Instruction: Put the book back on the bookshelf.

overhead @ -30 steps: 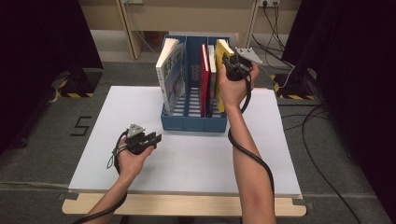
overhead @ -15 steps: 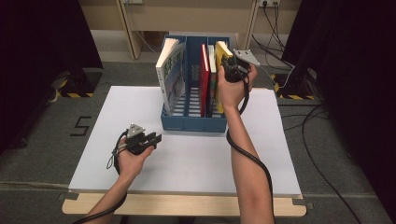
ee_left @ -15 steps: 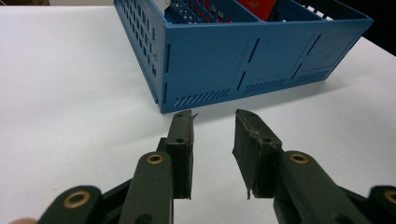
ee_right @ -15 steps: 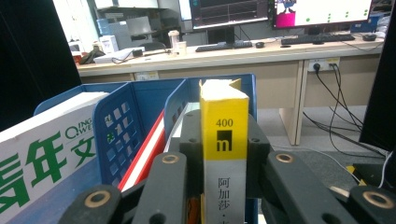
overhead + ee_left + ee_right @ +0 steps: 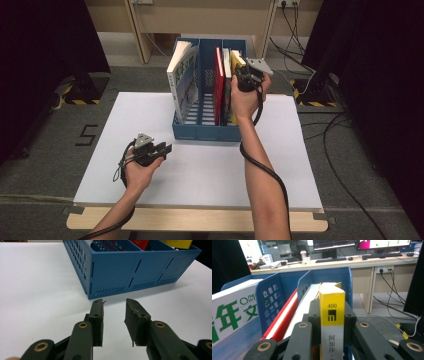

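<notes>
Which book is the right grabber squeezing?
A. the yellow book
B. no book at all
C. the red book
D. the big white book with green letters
A: in the right gripper view the right gripper has its two black jaws pressed on either side of the yellow book, while the red book stands free beside it in the blue rack.

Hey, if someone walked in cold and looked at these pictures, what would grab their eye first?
Probably the yellow book, clamped by its spine in the right gripper at the right end of the blue file rack. Next, that rack itself, standing at the back of the white table with a red book and a large white book upright in it. The left gripper hovers empty, jaws open, in front of the rack.
</notes>
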A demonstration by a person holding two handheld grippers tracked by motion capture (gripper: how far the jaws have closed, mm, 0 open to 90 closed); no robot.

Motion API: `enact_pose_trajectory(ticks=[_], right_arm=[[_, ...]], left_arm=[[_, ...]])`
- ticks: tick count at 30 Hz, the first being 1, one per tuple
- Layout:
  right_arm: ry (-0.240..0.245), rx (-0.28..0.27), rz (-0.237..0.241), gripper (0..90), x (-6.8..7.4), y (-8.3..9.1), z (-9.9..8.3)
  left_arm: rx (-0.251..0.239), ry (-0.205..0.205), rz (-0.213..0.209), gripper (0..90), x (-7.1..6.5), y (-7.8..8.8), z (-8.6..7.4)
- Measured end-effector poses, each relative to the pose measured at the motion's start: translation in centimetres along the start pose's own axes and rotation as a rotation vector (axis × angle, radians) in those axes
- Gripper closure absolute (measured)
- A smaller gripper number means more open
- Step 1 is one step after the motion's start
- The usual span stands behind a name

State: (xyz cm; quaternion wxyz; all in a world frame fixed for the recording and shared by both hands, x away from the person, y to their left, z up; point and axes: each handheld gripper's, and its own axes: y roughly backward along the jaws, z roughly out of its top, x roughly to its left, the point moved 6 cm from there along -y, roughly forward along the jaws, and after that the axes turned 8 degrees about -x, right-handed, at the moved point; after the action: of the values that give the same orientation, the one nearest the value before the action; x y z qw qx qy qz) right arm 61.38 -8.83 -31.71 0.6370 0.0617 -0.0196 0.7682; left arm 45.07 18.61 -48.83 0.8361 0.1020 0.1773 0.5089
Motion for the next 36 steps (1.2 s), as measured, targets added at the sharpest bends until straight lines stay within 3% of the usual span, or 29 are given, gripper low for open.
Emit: enact_pose_trajectory(ticks=[15,26,36], right_arm=[[0.001,0.009,-0.002,76.3,0.0,-0.3,-0.9],[-0.001,0.041,-0.008,76.2,-0.3,-0.7,-2.8],[0.021,0.049,-0.010,76.1,-0.3,-0.3,-3.5]], left_arm=[[0.001,0.002,0.000,66.9,0.0,0.0,-0.1],[0.003,0.004,0.000,66.9,0.0,-0.1,-0.3],[0.001,0.005,0.002,66.9,0.1,0.1,-0.3]])
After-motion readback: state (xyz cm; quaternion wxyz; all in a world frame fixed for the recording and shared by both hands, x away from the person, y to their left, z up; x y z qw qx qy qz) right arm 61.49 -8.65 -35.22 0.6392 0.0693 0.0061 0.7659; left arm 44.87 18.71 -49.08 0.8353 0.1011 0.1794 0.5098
